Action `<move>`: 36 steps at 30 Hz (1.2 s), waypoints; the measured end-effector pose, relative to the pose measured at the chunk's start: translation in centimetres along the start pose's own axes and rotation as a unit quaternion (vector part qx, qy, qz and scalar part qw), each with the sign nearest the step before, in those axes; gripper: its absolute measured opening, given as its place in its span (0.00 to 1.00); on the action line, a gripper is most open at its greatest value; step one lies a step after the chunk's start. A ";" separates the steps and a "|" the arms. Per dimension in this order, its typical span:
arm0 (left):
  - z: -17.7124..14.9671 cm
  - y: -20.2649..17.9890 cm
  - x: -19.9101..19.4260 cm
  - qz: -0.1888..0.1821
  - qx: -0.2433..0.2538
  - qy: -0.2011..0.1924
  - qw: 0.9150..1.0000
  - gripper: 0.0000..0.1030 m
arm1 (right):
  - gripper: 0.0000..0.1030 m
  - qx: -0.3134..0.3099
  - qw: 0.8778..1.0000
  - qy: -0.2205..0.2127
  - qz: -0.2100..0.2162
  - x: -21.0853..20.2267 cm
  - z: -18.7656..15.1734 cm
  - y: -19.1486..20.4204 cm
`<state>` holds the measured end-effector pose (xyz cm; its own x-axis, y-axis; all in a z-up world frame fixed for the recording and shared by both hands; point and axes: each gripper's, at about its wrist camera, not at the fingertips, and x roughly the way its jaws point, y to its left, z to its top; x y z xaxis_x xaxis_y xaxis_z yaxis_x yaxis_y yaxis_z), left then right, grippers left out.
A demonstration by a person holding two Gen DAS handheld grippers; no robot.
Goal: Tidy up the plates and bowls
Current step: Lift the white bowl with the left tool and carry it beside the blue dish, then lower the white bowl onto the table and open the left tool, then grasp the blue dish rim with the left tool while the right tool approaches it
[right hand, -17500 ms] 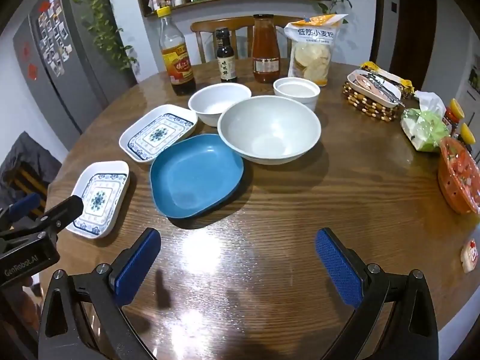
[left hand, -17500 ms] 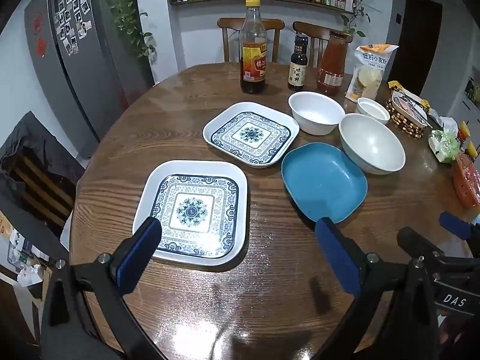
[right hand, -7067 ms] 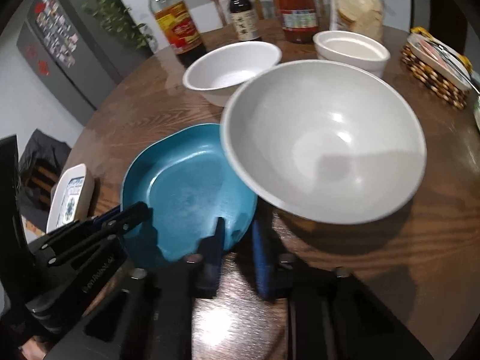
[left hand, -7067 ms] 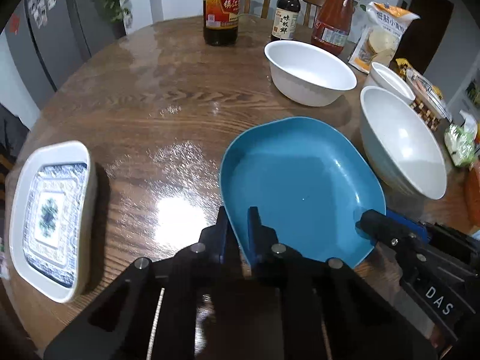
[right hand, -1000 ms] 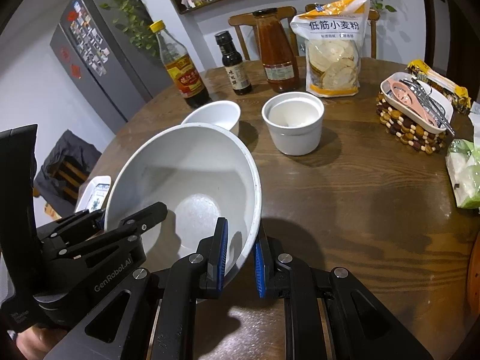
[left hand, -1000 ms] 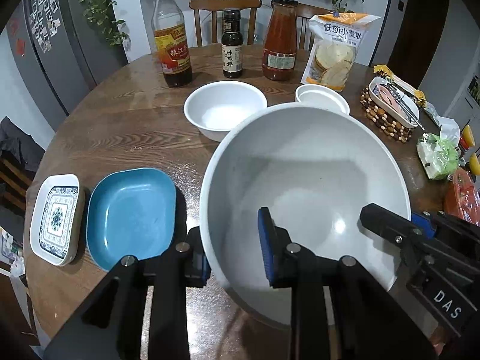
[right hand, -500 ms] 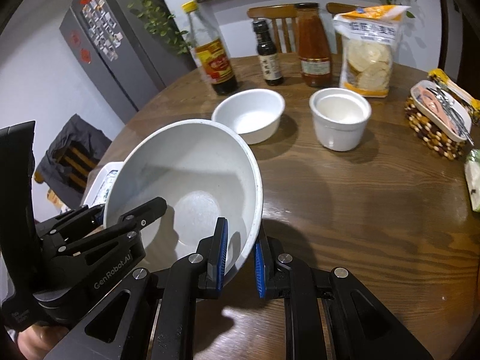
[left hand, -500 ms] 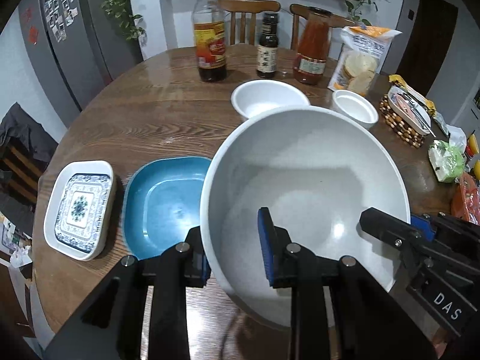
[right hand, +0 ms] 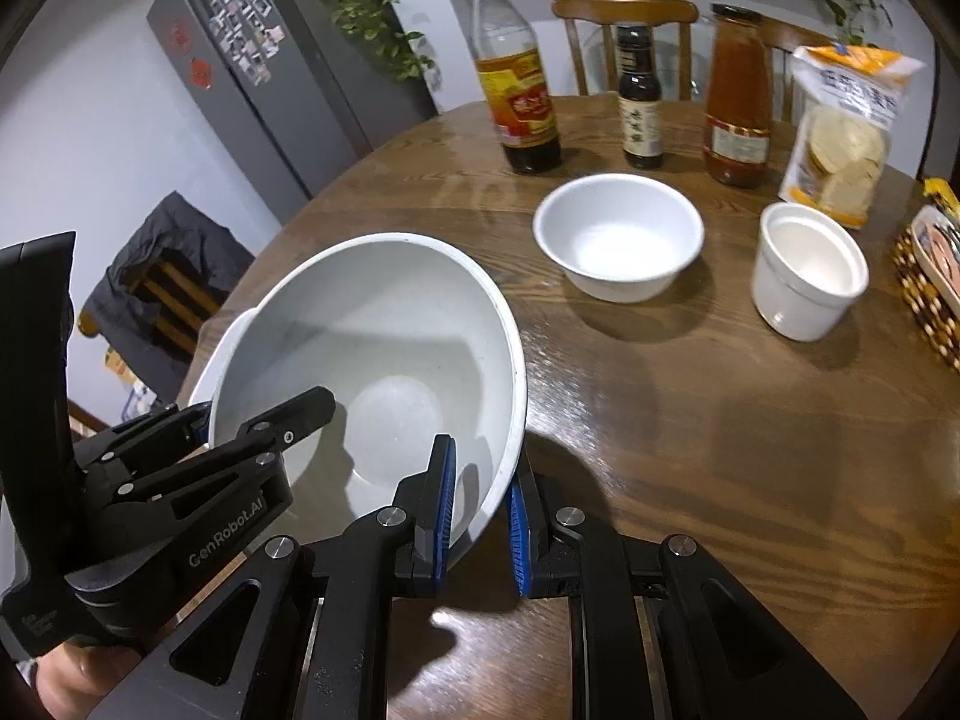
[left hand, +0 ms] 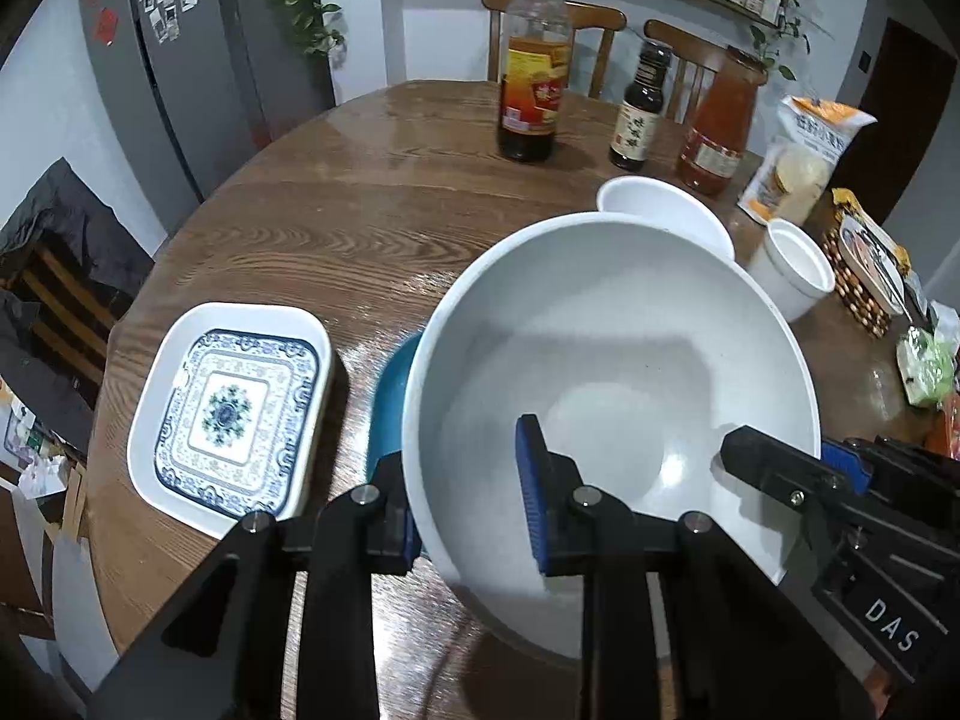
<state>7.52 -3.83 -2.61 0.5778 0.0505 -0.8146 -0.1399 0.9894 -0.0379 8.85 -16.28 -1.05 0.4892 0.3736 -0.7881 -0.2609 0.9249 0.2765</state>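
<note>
Both grippers pinched the rim of a large white bowl [left hand: 612, 384] from opposite sides. The left gripper [left hand: 471, 501] had one blue pad inside the wall and its other finger against the outside, and the right gripper [right hand: 480, 501] clamped the opposite edge the same way, with a blue pad on each face of the rim.

The bowl was wide and deep, plain off-white inside with a small round flat bottom and a soft sheen, and it appeared empty. It hung tilted above the near side of the round wooden table [right hand: 720, 420]. Directly beneath it a blue plate [left hand: 390, 396] showed only as a sliver at the bowl's left edge.

Just left of the blue plate sat a square plate [left hand: 231, 414] with a white rim and a blue-and-white patterned centre; whether it was one plate or a stack could not be told.

Farther across the table stood a smaller white bowl [right hand: 618, 237] and, to its right, a white ramekin [right hand: 807, 276], the two near each other but apart. Behind them, in a row, stood a tall sauce bottle [right hand: 519, 90], a small dark bottle [right hand: 641, 114], a red sauce jar [right hand: 738, 102] and a bag of flour [right hand: 846, 126].
</note>
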 end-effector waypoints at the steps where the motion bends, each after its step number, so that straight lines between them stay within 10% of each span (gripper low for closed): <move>1: 0.1 0.2 0.0 0.000 -0.001 0.000 1.000 0.25 | 0.18 -0.001 1.000 0.001 0.000 0.1 0.1 0.1; 22: -3.4 -8.1 3.5 -0.060 0.101 0.056 0.992 0.27 | 0.18 0.095 0.991 0.059 -0.076 -1.3 -5.2 -8.1; 28: -2.7 -8.2 2.8 -0.058 0.099 0.035 0.993 0.54 | 0.39 0.088 0.985 0.017 -0.146 -3.1 -4.1 -8.4; 36: -0.9 -3.1 0.9 -0.025 0.034 0.002 0.999 0.58 | 0.44 0.042 0.998 -0.020 -0.050 -3.0 0.5 -3.6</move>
<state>7.78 -6.95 -3.74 0.5793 0.0007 -0.8151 -0.0558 0.9977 -0.0387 8.71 -20.74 0.56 0.5420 0.2797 -0.7925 -0.1388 0.9598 0.2438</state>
